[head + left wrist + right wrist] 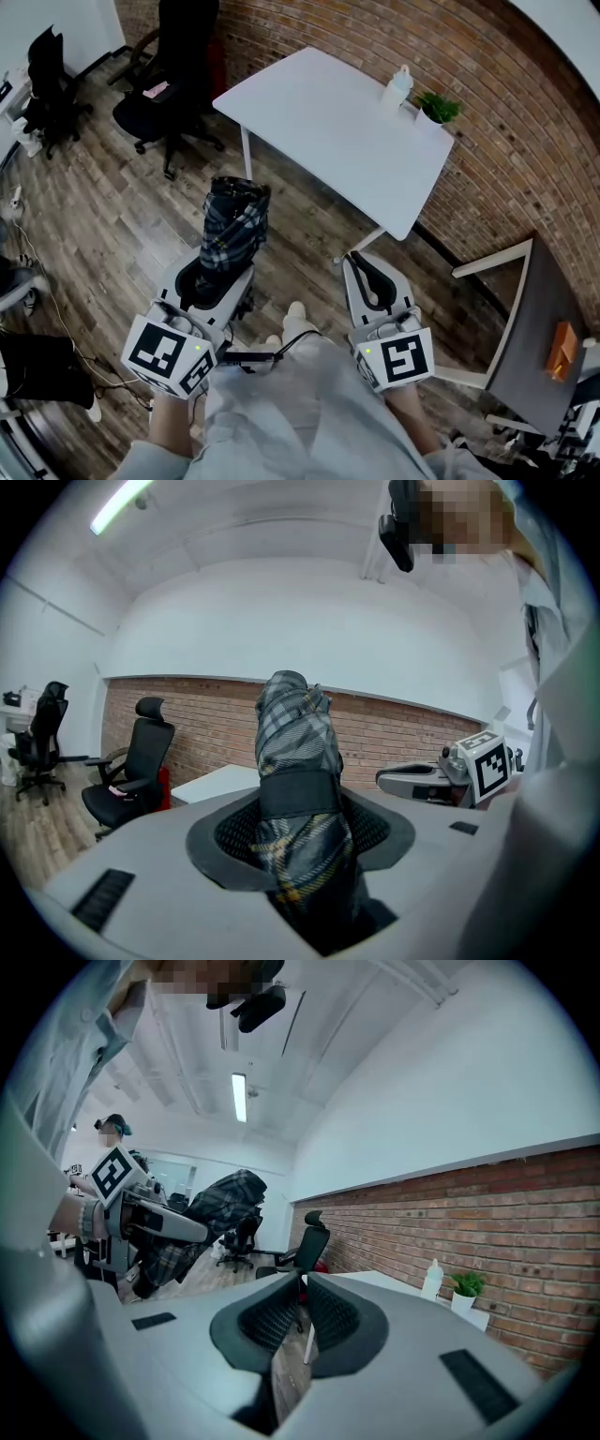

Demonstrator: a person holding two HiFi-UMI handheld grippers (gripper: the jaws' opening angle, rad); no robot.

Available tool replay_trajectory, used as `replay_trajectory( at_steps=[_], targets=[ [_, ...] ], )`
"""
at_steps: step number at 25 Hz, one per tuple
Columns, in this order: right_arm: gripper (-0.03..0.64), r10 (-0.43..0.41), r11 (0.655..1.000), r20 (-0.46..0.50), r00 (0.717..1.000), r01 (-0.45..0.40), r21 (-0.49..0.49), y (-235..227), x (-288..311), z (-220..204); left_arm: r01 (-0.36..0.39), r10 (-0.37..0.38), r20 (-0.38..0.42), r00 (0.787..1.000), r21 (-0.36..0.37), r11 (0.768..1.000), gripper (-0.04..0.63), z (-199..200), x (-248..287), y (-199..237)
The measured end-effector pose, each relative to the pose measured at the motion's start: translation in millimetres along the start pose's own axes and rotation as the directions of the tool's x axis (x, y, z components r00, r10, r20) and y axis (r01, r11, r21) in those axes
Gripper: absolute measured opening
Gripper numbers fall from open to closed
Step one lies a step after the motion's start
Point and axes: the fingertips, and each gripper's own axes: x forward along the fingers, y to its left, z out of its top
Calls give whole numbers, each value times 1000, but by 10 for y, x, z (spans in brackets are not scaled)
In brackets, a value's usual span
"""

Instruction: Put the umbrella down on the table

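A folded plaid umbrella (234,223) in dark blue, grey and yellow, wrapped by a black strap, stands upright between the jaws of my left gripper (217,277). In the left gripper view the umbrella (298,761) fills the gap, and the left gripper (300,822) is shut on its lower part. It hangs over the wooden floor, short of the white table (328,131). My right gripper (363,269) is beside it on the right. In its own view the right gripper (302,1290) has its pads meeting, with nothing between them. The umbrella (217,1199) shows there at left.
A white bottle (397,87) and a small potted plant (437,110) stand at the table's far right corner. A black office chair (173,94) is left of the table. A grey chair (534,328) with an orange object (562,347) stands at right, against the brick wall.
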Motion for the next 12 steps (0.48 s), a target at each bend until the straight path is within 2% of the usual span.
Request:
replay_trajectory(
  at_steps=[6,12],
  targets=[
    [57,-7,1000,-6,1000,7,-10,-124,157,-49,-4,4,14,1000,-16,1000,227,10,119,125],
    [57,-8,1000,27,1000,9,-16,-388,550,49,-8,8,20,1000,-10,1000,227,106,445,349]
  ],
)
